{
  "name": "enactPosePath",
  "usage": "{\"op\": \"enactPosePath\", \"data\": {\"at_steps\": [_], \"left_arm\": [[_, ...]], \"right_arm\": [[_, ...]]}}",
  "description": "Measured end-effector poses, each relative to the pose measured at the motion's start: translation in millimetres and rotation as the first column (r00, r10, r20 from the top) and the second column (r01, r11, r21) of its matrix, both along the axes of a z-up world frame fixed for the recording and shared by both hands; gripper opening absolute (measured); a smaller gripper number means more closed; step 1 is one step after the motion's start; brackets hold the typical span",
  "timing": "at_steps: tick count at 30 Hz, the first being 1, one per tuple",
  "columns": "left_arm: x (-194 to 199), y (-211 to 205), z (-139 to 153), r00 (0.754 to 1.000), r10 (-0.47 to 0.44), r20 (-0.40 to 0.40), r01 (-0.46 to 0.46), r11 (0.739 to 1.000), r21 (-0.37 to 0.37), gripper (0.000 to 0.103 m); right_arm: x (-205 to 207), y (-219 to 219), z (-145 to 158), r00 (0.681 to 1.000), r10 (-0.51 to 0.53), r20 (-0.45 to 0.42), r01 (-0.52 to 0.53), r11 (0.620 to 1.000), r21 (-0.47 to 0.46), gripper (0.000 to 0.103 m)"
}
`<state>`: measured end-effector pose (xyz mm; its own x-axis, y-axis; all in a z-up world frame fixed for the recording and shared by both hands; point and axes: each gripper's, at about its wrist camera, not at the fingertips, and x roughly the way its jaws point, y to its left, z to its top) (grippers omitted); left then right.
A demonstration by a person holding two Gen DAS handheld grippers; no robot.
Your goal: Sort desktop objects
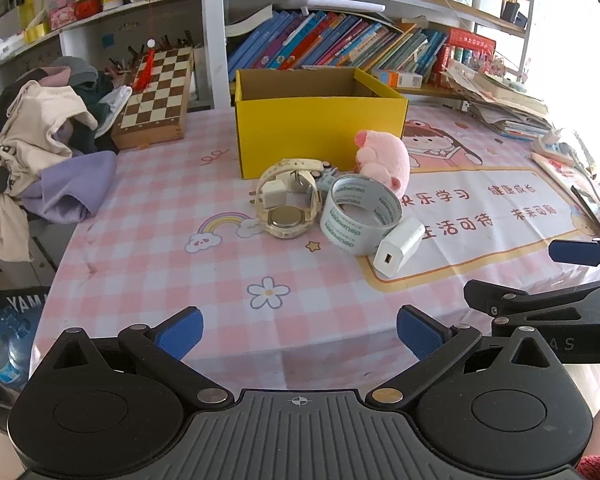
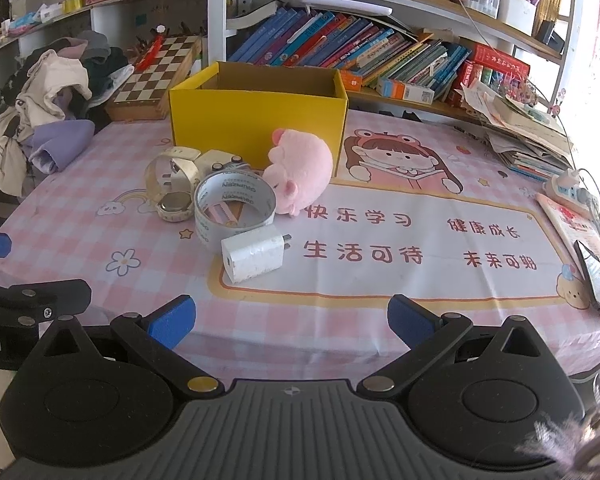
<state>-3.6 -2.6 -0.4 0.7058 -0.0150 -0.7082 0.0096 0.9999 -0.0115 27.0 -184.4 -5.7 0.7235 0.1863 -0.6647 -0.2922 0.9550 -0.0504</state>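
Both tongs [image 1: 300,332] [image 2: 291,322] gape apart; yellow box [image 1: 320,128] hides its contents.

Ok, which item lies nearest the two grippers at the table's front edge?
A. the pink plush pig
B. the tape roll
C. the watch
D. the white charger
D: the white charger lies in front of the tape roll, the watch and the plush pig, closest to the open right gripper.
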Motion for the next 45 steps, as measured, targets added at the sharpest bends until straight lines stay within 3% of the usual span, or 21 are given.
{"op": "enactPosePath", "data": {"at_steps": [20, 45], "left_arm": [[-4.1, 0.9, 2.6, 1.000, -0.014, 0.002, 0.014, 1.000, -0.020, 0.103], [-7.3, -3.7, -0.2, 1.000, -0.011, -0.015, 0.011, 1.000, 0.021, 0.103]], "right_arm": [[-3.6, 0.7, -2.2, 1.000, 0.003, -0.006, -0.003, 1.000, -0.005, 0.103], [-8.3, -0.1, 2.2, 1.000, 0.004, 0.006, -0.004, 1.000, -0.008, 0.103]]}}
